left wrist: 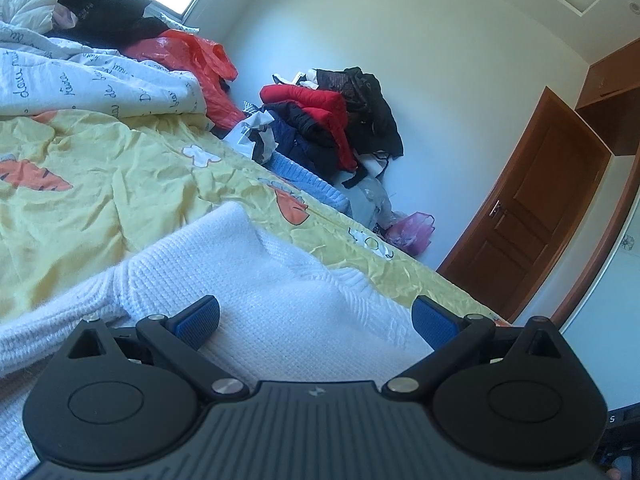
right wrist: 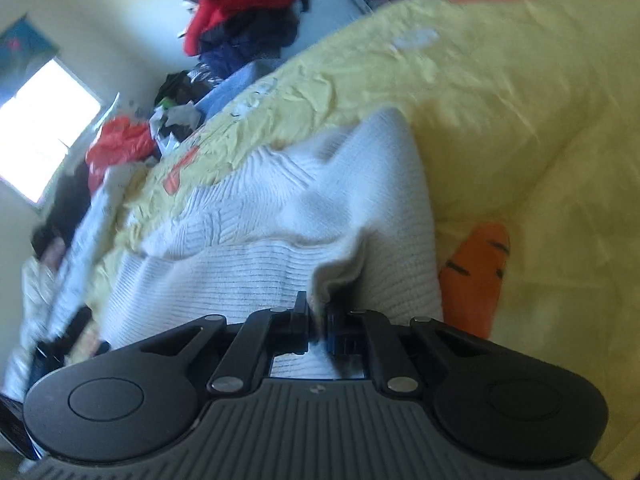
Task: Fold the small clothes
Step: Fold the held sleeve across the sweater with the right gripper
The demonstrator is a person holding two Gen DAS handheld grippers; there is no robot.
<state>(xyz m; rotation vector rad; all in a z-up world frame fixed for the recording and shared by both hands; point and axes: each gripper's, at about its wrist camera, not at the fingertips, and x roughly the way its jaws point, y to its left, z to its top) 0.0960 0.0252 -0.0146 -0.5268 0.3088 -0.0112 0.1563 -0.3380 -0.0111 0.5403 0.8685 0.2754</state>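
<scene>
Left gripper [left wrist: 316,322]: matte black body, ribbed grey centre panel with a small white logo, two rounded black lobes each with a raised oval disc. Black linkage arms pinned with silver rivets; blue ribbed pads [left wrist: 198,326] on the fingers. Right gripper [right wrist: 318,320]: same black shell, grey ribbed panel, silver rivets, triangular cut-outs in the side plates.

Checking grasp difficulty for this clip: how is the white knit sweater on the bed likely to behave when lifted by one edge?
The white knit sweater is probably floppy: it bunches into a fold where the right gripper pinches it. It looks thick and ribbed, so likely grippy rather than slippery. Lifted by one edge, the rest would likely drag across the yellow bedsheet.
</scene>
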